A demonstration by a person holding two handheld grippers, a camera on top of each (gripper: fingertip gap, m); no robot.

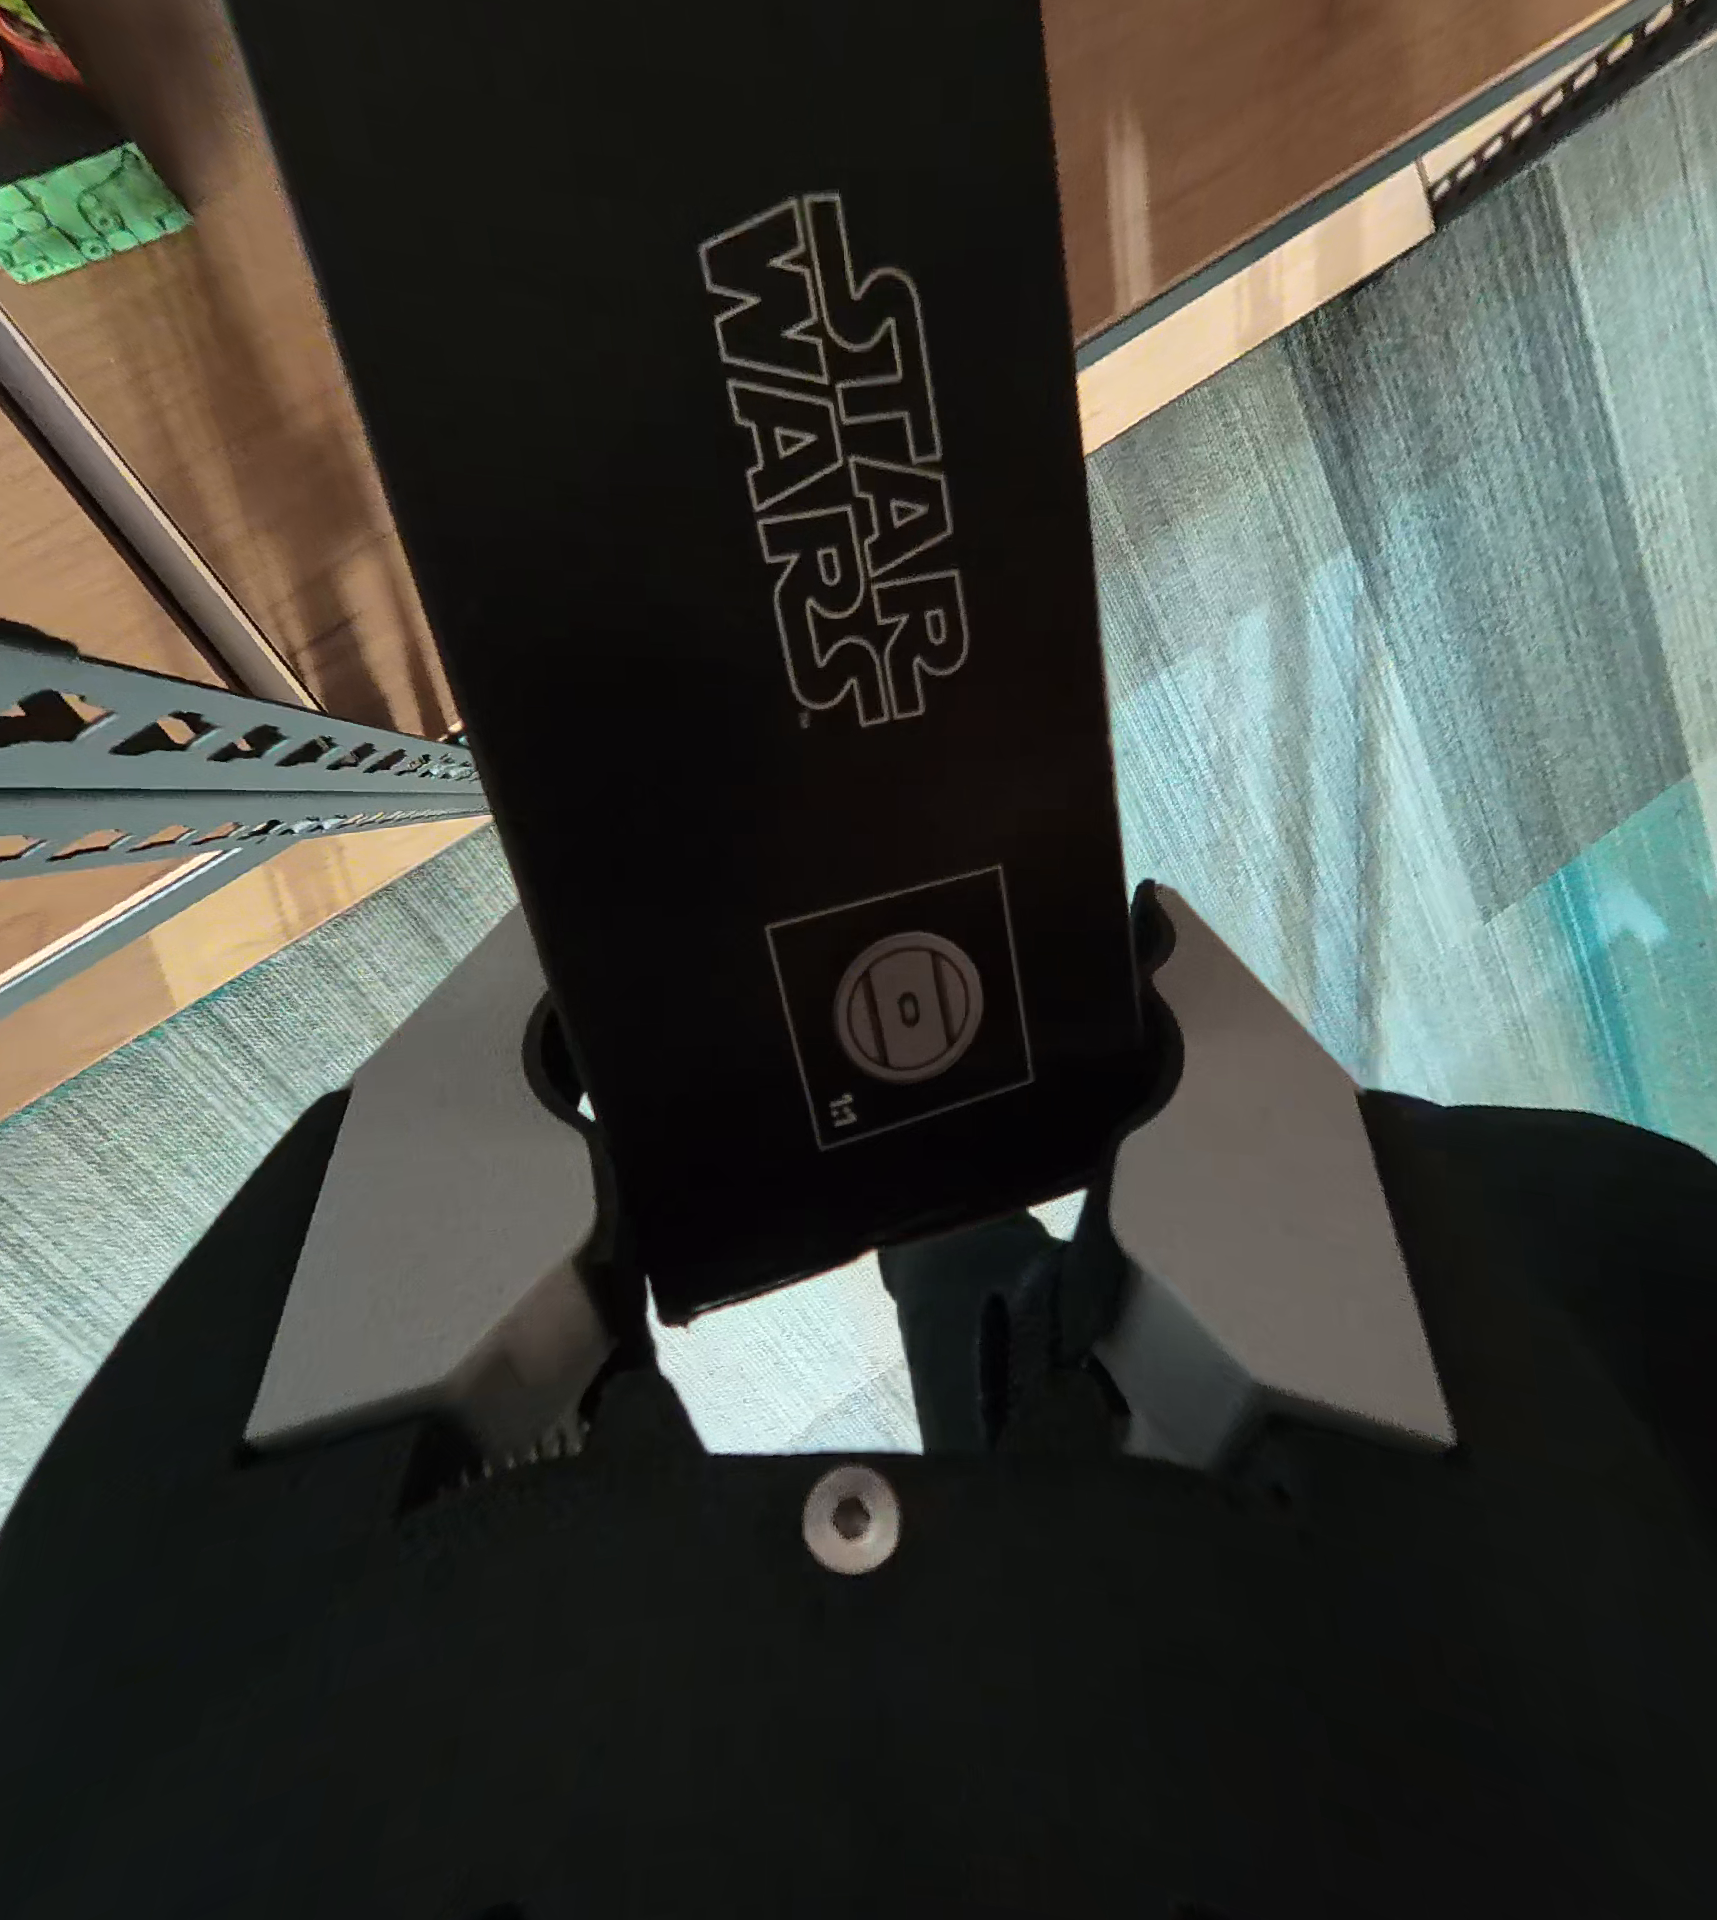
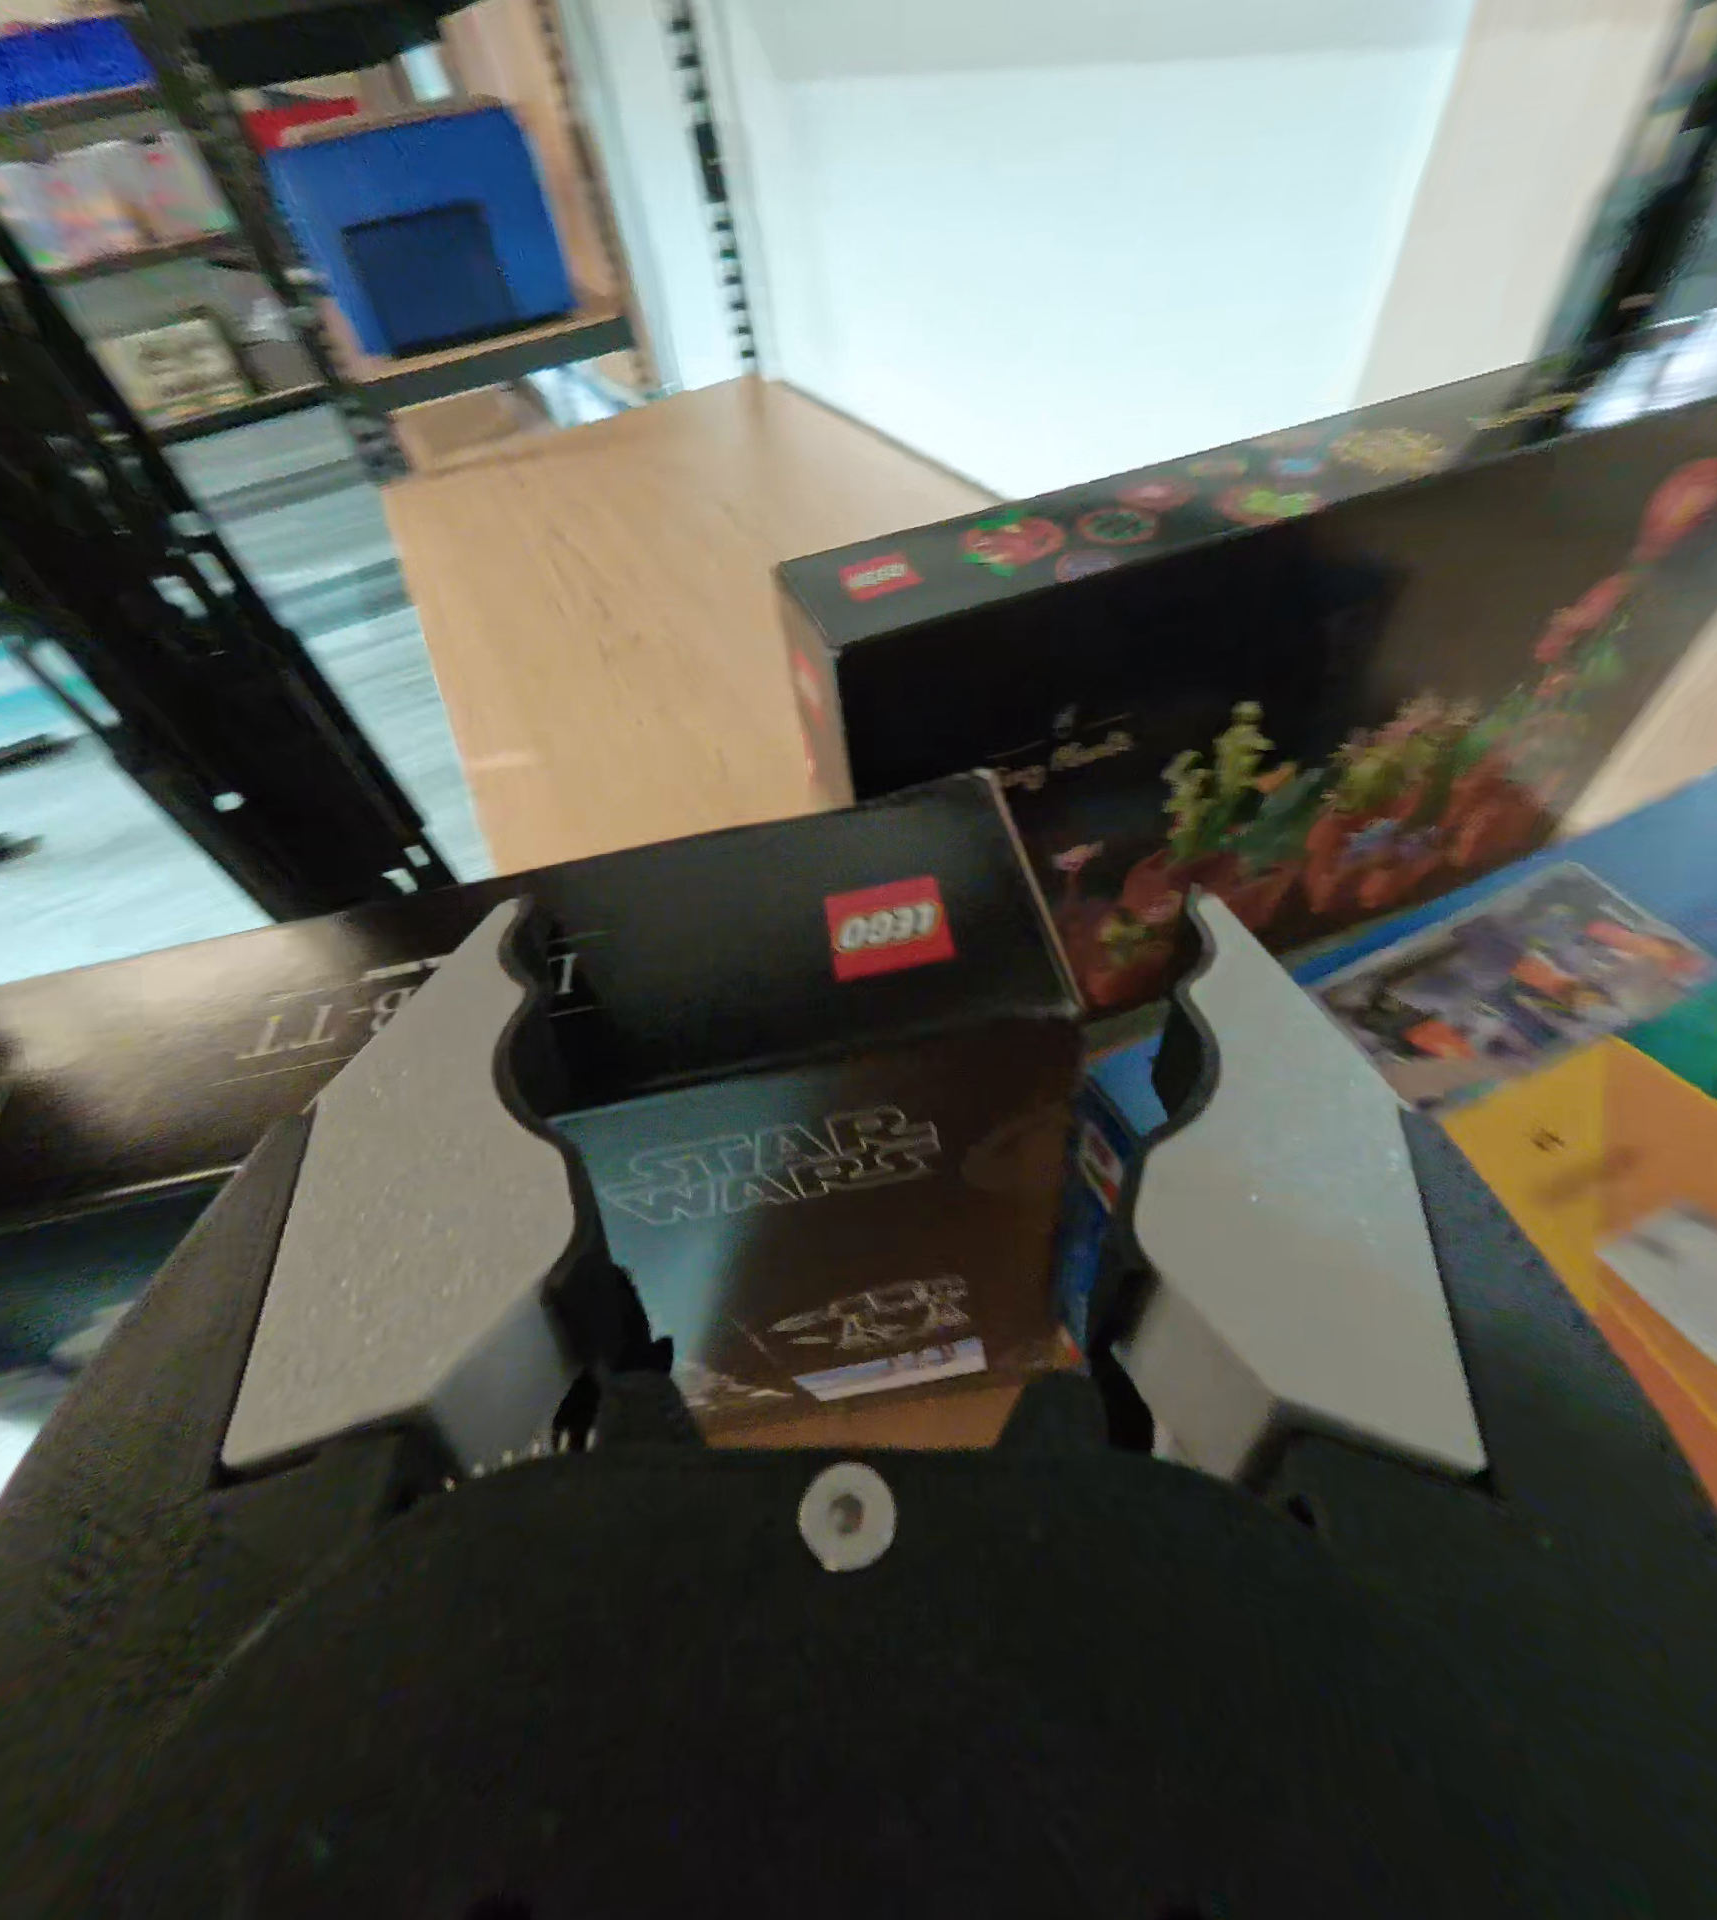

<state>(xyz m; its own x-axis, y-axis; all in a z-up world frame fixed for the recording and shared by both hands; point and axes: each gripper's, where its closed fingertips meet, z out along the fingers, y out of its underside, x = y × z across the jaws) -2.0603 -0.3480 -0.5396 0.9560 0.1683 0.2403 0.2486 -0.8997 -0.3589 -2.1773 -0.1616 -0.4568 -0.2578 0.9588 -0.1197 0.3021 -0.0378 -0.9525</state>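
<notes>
The left gripper is clamped on a long black box. Its two grey fingers press against the box's opposite sides near the lower end, and the narrow printed face is turned toward the camera. The box reaches up and away from the jaws, hanging over teal-grey carpet. Behind it are a perforated metal shelf rail and a wooden shelf board. A box printed with potted plants shows at the upper left corner. The right gripper stands open around a small black box that sits upright between its fingers. The left finger lies at or against the box's edge, while a clear gap with blue showing through separates the box from the right finger, so nothing is gripped there. Whether this is the box the left gripper holds cannot be told. Just behind it is a large black box printed with flowers. A flat black box lies to the left, and a blue box and an orange box lie to the right. Beyond them are a wooden surface and a black shelving rack carrying a blue bin. The right view is blurred.
</notes>
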